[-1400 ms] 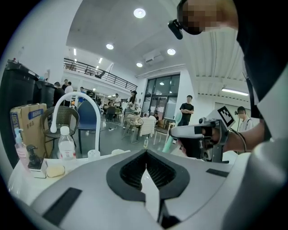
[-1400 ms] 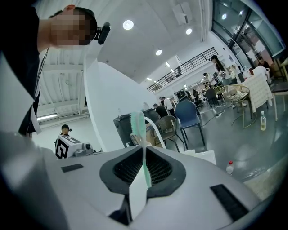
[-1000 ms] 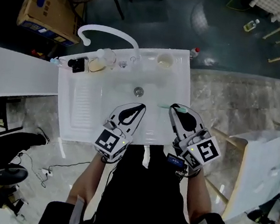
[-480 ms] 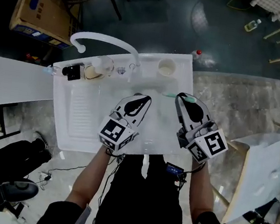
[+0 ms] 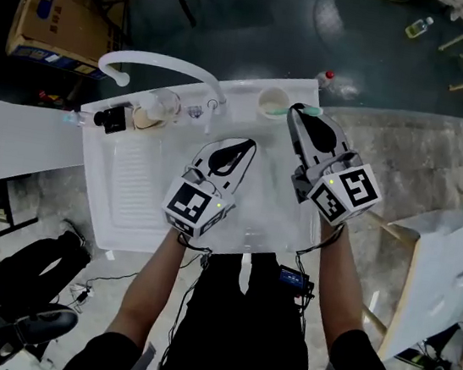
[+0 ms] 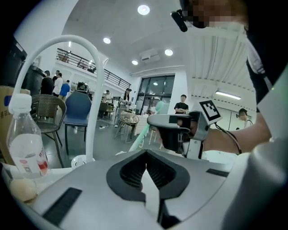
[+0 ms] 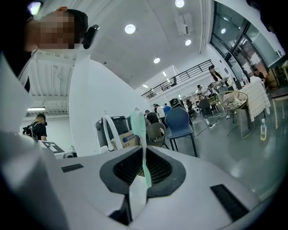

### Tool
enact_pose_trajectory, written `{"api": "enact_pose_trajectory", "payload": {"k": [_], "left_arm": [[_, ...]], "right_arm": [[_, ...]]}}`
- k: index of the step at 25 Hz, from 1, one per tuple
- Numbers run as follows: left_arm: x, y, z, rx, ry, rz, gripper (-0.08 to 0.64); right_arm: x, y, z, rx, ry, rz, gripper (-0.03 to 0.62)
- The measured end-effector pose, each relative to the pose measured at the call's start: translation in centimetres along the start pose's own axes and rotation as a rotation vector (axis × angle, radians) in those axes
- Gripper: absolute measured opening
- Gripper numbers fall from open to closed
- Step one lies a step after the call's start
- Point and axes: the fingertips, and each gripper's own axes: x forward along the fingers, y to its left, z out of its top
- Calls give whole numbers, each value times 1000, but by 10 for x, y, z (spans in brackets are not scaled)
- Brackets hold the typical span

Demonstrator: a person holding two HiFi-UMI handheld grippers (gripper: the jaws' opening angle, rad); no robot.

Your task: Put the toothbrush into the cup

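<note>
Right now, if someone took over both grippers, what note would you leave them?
Right gripper: shut on the toothbrush, which sticks out ahead of the jaws.
Left gripper: shut, empty, over the sink.
Cup: upright on the sink's back edge; toothbrush tip beside it, not inside.
Done: toothbrush picked up.
Left: bring it over the cup, lower it in, release.

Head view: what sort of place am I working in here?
Probably a mock washstand in a big open hall, not a bathroom: the white sink has a cardboard box behind it, and chairs and people stand beyond.
</note>
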Motion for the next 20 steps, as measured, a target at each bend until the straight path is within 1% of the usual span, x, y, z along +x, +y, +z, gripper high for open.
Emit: {"api": "enact_pose_trajectory", "payload": {"k": [6,10,16,20], "left_arm": [[6,1,0,-17,-4,-5,9],[8,1,-8,-41,2,-5,9],[8,3,-16,-61,10,7,9],[7,4,-19,-67,15,11,9]], "right_arm": [[23,-27,-16,38,31,-53,35],[36,-33,-32,63,50,-49,35],[41,-38,-41,91,45,-56,35],[43,-43,-53,145,46,-67,35]]}}
